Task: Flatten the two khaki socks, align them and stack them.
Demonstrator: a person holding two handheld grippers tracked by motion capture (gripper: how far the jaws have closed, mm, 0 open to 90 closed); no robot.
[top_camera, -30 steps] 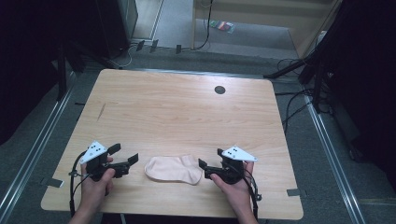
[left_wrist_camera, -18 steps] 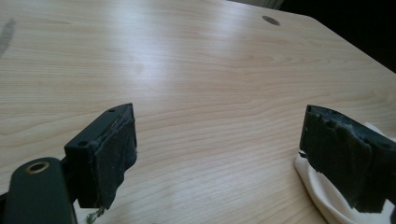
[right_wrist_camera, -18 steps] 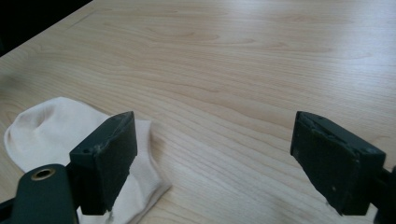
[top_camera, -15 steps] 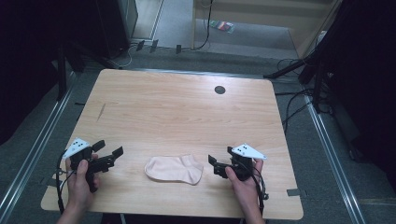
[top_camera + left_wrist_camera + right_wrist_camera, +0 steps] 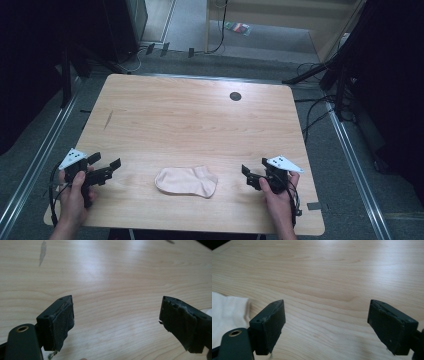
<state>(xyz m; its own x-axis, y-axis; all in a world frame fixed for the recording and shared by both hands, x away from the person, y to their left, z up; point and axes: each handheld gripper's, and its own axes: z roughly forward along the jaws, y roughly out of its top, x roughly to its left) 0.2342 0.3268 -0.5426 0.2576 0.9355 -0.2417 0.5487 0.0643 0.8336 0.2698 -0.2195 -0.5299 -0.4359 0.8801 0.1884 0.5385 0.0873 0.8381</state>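
Cream-coloured sock (image 5: 186,181) is lying flat near the front edge of the wooden table (image 5: 190,120), roughly halfway between your two hands in the high view. Its long axis runs side to side across the table, rounded end toward your left, the end with the slight bend toward your right. Your left gripper (image 5: 112,169) and right gripper (image 5: 248,176) both sit low at the table's near corners, well apart from the sock, each aimed inward at it, so I'd guess you're parked either side with the sock laid out flat.

Left gripper view: jaws of the left gripper (image 5: 116,322) stand wide with nothing but bare wood between them, and a sliver of white at the right edge is probably the sock.

Right gripper view: the right gripper (image 5: 326,323) is spread wide too, empty, with the sock (image 5: 227,315) off to the left, just beside the left jaw but not between the pads.
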